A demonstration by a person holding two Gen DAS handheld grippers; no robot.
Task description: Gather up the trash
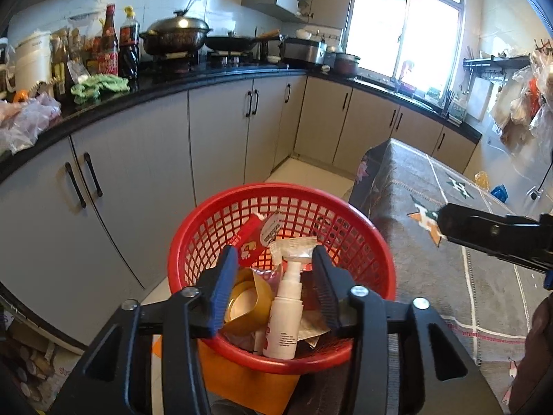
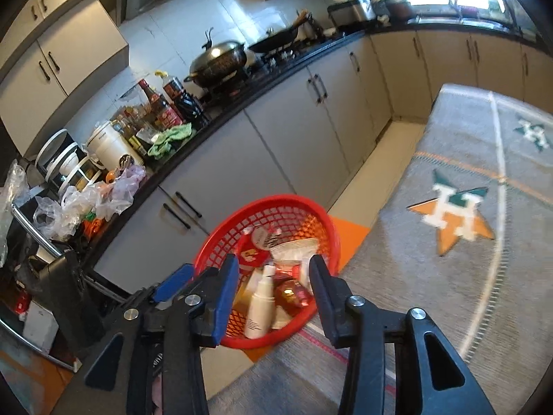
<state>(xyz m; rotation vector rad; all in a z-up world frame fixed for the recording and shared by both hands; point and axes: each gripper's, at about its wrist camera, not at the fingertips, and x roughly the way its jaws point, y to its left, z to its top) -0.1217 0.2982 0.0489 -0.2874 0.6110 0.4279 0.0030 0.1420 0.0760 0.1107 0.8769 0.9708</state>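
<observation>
I'm hovering my left tongs (image 1: 273, 288) and right tongs (image 2: 273, 288), both apart and holding nothing, over the red basket (image 1: 363, 238) beside the surface (image 1: 459, 276), so collected trash like the white spray bottle (image 1: 285, 321) is sitting together.

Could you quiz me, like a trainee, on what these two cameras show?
1. True or false: the red basket is empty.
2. Which lies in the basket? A) white spray bottle B) green cloth C) wok
3. Fill in: the left tongs and the right tongs are both ____.

Key: 1 false, it holds trash; 2 A, the green cloth and wok are on the counter; 3 open, holding nothing.
</observation>
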